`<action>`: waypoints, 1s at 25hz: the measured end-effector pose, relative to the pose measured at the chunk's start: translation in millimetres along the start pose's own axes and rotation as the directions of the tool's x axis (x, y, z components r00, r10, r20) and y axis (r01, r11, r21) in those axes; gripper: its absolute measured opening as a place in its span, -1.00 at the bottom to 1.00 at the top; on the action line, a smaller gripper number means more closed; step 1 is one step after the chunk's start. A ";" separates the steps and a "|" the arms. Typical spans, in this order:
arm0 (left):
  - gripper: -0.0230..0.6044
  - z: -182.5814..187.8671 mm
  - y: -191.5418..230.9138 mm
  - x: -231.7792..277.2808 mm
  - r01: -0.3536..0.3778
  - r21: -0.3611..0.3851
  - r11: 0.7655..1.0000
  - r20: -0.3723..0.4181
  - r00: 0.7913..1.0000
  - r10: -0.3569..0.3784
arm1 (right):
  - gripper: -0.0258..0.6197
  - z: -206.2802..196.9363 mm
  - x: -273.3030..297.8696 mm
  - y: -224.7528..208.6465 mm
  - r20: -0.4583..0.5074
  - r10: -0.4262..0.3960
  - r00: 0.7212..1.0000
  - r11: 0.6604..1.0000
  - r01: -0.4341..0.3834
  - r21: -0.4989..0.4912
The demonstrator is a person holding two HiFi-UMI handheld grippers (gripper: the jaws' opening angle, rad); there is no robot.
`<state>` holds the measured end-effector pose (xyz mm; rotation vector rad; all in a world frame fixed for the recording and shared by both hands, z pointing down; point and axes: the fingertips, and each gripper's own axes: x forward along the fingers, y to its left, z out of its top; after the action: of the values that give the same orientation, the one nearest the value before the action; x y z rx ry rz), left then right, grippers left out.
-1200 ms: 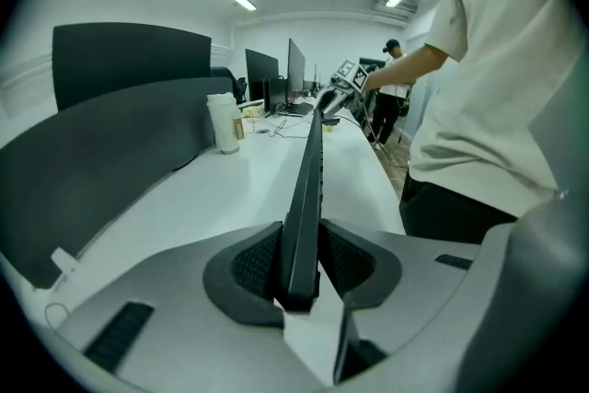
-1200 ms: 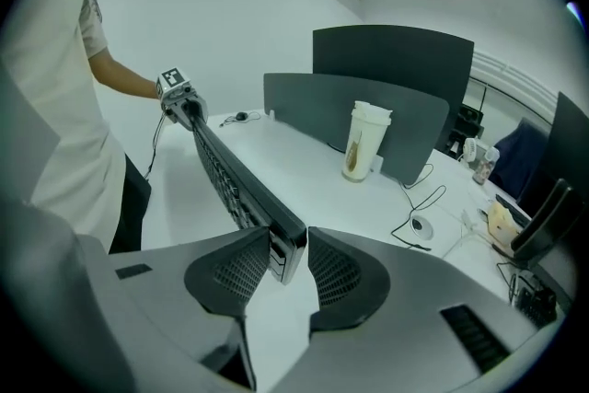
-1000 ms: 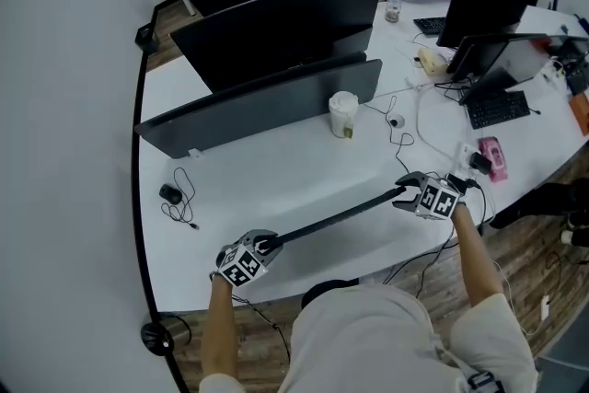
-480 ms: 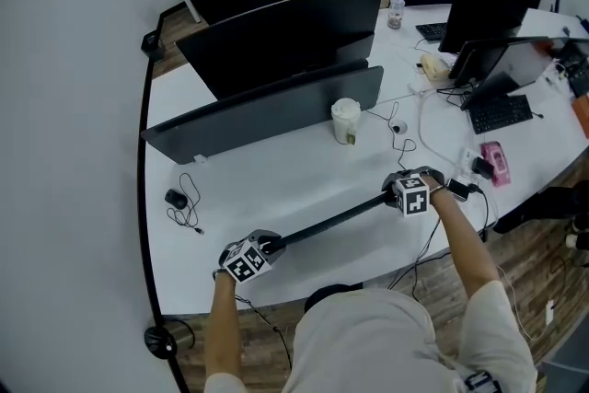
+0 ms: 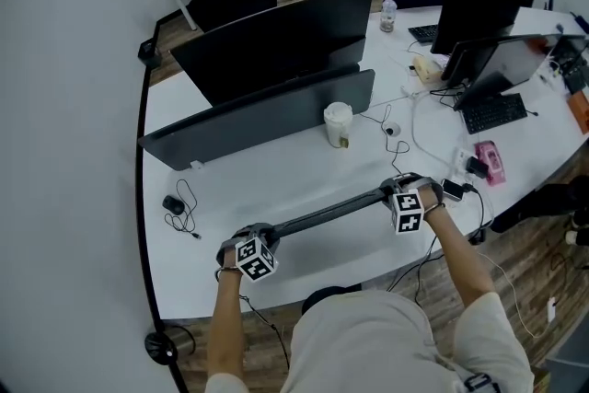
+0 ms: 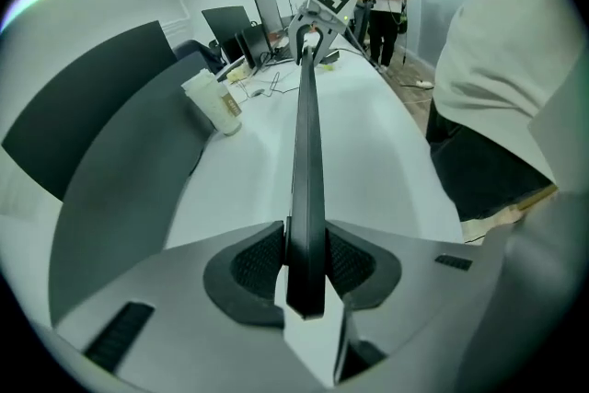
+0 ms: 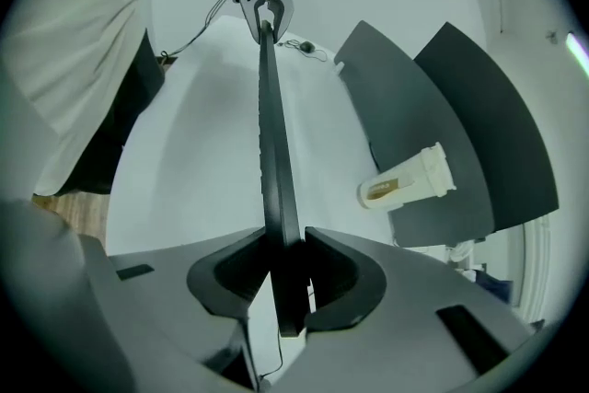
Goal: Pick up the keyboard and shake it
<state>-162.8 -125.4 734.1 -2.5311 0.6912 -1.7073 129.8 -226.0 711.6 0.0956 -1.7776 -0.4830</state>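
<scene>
The black keyboard (image 5: pixel 331 214) is a long thin bar seen edge-on, held off the white desk (image 5: pixel 276 179) between both grippers. My left gripper (image 5: pixel 265 239) is shut on its left end; in the left gripper view both pads press the keyboard (image 6: pixel 306 152) at the left gripper (image 6: pixel 305 262). My right gripper (image 5: pixel 391 195) holds the right end. Its jaws are closing, and in the right gripper view the pads of the right gripper (image 7: pixel 285 276) touch the keyboard (image 7: pixel 271 133) on both sides.
A paper cup (image 5: pixel 338 124) stands behind the keyboard, before a dark divider panel (image 5: pixel 267 120) and a monitor (image 5: pixel 276 37). A mouse with a coiled cable (image 5: pixel 172 204) lies at the left. Cables, a pink object (image 5: pixel 490 159) and another keyboard (image 5: pixel 497 112) lie at the right.
The right gripper, open a second ago at the keyboard's right end, has slid a little left and shut on it. The keyboard now sits slightly higher; the left grip is unchanged.
</scene>
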 end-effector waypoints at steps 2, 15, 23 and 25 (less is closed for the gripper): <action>-0.54 6.2 20.0 -6.2 -0.100 0.045 0.994 -0.023 0.995 0.102 | -0.49 1.7 -12.1 -11.0 -0.016 -0.085 0.996 0.996 0.085 0.010; -0.52 102.5 125.6 -162.5 -0.691 0.208 0.692 0.090 0.718 0.690 | -0.51 15.7 -187.9 -116.9 -0.051 -0.699 0.713 0.710 0.683 -0.170; -0.52 145.7 135.3 -255.0 -0.871 0.167 0.462 0.183 0.488 0.854 | -0.50 37.8 -303.5 -137.4 -0.024 -0.896 0.444 0.438 0.872 -0.219; -0.52 149.6 135.0 -267.0 -0.889 0.167 0.427 0.199 0.455 0.868 | -0.50 41.6 -319.1 -136.6 -0.017 -0.918 0.397 0.390 0.893 -0.222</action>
<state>-160.0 -184.9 405.0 -1.4909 1.3647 -1.1428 149.9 -238.3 362.8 1.0251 -1.3776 -1.4079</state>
